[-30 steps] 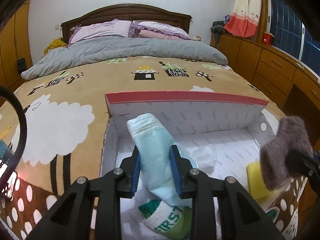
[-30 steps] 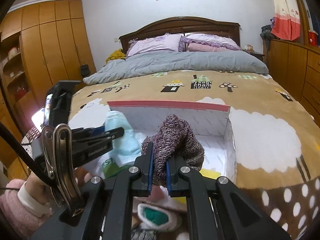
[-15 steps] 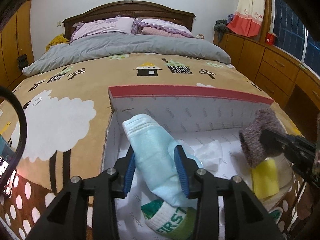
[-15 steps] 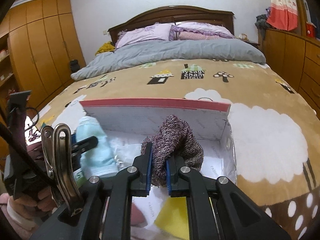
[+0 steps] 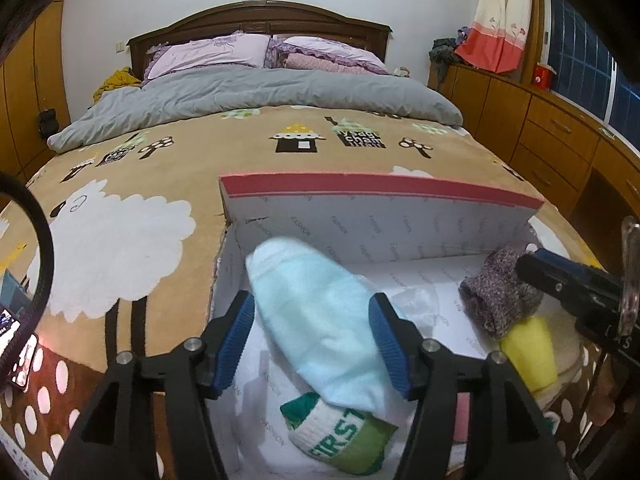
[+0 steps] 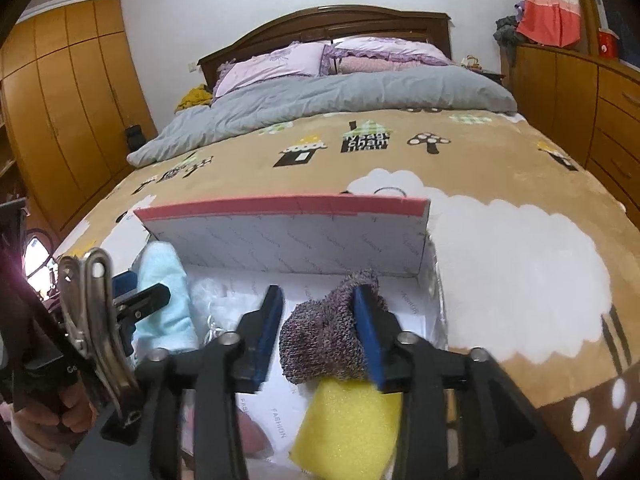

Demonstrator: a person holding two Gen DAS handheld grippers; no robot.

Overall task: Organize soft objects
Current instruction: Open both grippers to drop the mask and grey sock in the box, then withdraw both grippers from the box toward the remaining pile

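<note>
A white cardboard box (image 5: 380, 190) with a red rim lies on the bed. My left gripper (image 5: 312, 336) hangs over its left half, jaws opening. A light blue sock (image 5: 316, 316) lies between the pads, resting on a green and white sock (image 5: 340, 436); the pads no longer squeeze it. My right gripper (image 6: 318, 328) is over the box's (image 6: 280, 205) right half, jaws opening too. A purple-grey knit sock (image 6: 324, 340) sits between them on a yellow sponge (image 6: 348, 420), brushing the right pad and clear of the left one.
The box also holds crumpled clear plastic (image 6: 224, 304) and something pink (image 6: 252, 436). Around it spreads a brown sheep-print blanket (image 5: 120, 232), with a grey duvet (image 5: 260, 96) beyond. Wooden drawers (image 5: 560, 132) line the right side. A hand (image 6: 52, 412) holds the left gripper.
Both grippers' jaws have spread and released their socks. The right gripper came forward and down into the box, and the knit sock now rests on the yellow sponge.
</note>
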